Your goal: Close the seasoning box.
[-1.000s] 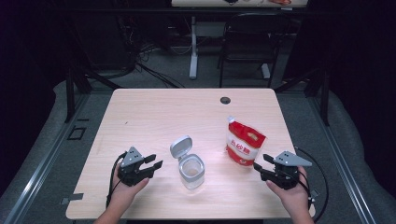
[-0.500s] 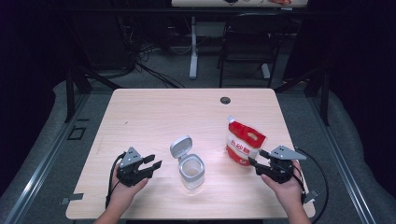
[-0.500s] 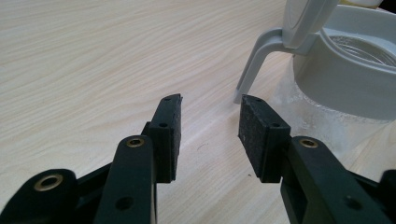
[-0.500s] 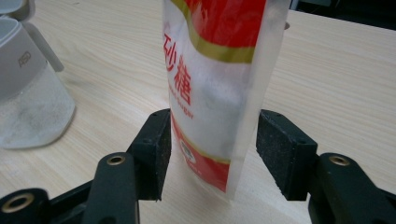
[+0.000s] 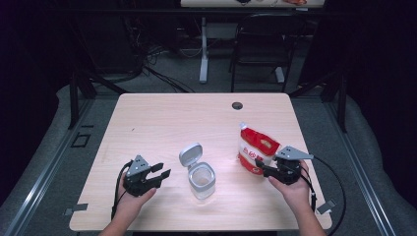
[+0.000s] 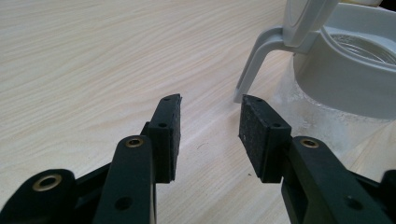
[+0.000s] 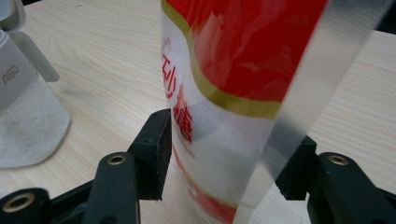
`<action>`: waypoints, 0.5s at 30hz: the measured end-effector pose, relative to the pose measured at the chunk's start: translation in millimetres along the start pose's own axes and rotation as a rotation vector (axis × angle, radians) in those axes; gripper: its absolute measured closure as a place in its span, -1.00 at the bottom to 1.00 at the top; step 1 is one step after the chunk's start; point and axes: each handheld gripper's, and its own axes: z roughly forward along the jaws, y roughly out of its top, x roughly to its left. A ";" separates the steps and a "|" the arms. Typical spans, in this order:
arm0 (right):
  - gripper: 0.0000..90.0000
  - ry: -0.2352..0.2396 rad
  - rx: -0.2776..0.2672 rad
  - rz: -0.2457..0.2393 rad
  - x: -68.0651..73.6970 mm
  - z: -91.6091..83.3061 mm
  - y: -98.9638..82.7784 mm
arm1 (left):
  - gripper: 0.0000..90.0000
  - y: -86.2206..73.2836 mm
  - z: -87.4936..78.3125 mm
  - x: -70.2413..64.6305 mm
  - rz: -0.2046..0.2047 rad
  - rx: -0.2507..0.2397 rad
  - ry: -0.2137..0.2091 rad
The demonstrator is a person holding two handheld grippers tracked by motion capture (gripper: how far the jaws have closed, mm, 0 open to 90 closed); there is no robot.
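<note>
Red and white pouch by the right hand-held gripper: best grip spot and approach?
Grip the red and white pouch low on its body, across the flat faces, coming level from the person's near right side. It stands upright and thin, so the faces fit between the pads; the right hand-held gripper already straddles the lower part. The clear side seam looks flimsy; avoid pinching that alone.

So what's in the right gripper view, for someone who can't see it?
A red, white and clear plastic pouch stands between the open right tongs on a pale wooden table. A clear plastic jar with a grey collar sits at the left edge.
</note>
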 end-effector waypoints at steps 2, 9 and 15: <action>0.01 0.002 -0.001 0.002 -0.3 1.4 -0.1 | 0.32 0.0 -0.1 0.2 0.000 0.003 -0.002; -0.01 0.027 -0.008 0.007 -3.3 8.7 0.1 | 0.32 -0.1 0.1 0.4 0.003 0.006 -0.002; -0.03 0.033 -0.025 0.010 -4.2 13.2 -1.3 | 0.32 -0.3 0.0 1.0 0.001 0.007 -0.004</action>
